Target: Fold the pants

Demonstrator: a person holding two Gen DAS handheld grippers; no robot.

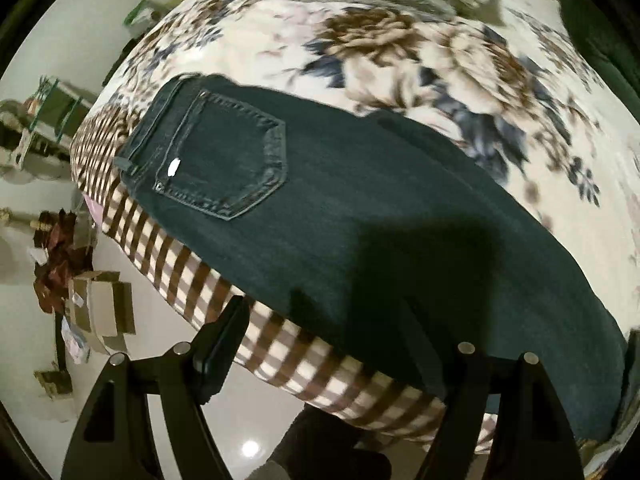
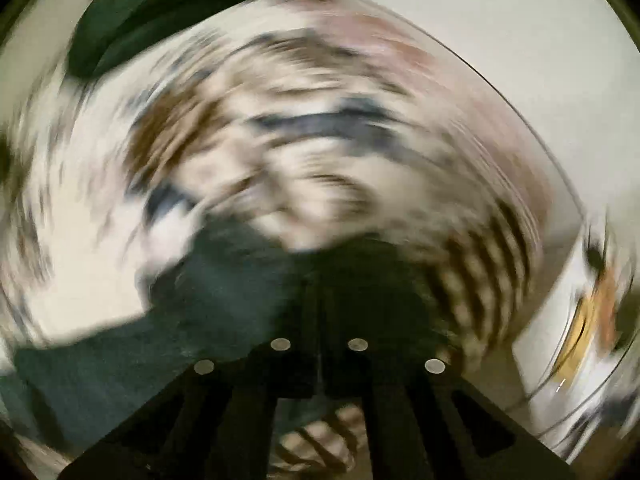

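On the left, cardboard boxes [image 1: 100,312] are seen on the pale floor [image 1: 24,344] beside the bed. The dark jeans [image 1: 340,216] are laid flat near the bed's edge, back pocket [image 1: 228,160] up, over a floral blanket [image 1: 400,52] and a brown checked sheet [image 1: 168,256]. The left gripper [image 1: 340,344] is held above the bed's edge with its jaws wide apart and nothing between them. In the blurred right view, the right gripper [image 2: 320,304] is seen with its jaws together; dark denim lies at their tips, though a grip on it cannot be told.
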